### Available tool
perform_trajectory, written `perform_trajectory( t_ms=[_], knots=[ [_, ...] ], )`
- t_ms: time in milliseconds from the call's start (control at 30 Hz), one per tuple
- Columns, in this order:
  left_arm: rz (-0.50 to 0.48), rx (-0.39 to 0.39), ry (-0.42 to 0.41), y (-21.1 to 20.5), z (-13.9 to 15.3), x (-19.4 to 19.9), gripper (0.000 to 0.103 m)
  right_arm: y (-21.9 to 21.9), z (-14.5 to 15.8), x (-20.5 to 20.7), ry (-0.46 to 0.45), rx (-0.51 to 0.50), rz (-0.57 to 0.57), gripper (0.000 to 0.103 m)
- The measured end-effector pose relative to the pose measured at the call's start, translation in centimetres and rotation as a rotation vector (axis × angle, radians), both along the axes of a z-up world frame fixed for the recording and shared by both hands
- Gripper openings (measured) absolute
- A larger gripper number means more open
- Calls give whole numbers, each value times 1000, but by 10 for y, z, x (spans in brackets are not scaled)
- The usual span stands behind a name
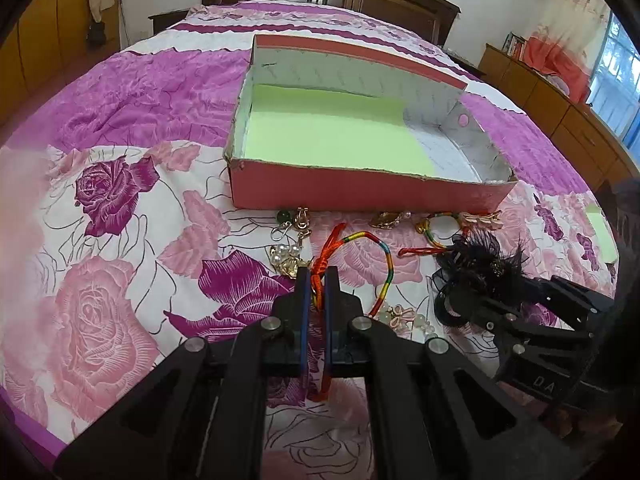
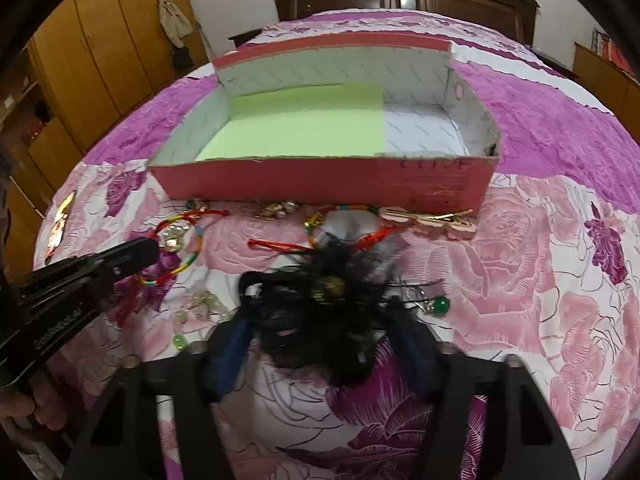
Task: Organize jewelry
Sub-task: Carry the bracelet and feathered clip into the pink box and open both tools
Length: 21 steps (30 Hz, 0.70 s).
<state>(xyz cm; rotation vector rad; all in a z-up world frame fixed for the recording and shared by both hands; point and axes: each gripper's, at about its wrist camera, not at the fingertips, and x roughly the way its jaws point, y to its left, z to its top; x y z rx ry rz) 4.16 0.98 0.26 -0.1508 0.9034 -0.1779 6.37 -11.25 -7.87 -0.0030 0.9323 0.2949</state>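
Gripping: left gripper (image 1: 317, 276) — fingers pinched narrow on the rainbow cord bracelet (image 1: 376, 248), on the bed (image 1: 120, 240).
Right gripper (image 2: 320, 328): fingers spread around the black feather hairpiece (image 2: 320, 300).
Box (image 2: 320, 180): pink, just behind the jewelry — scrawl unreadable.
Writing: "DA" on the right gripper.
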Motion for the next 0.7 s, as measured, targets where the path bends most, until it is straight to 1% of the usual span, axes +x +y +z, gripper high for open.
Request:
perform_trajectory(
  t_ms=[100,267,533,700],
  knots=[
    [2,-4,-9,0,5,-1,0,1,3,-4,-21,-1,1,51],
    [-1,3,-29,-3,12,-2,0,-3,12,-11,-56,20,6,51],
    [0,9,-63,-7,26,1,0,-11,39,-20,-123,39,0,51],
    [1,11,-93,-9,37,7,0,-16,57,-19,-159,65,-7,51]
  ],
)
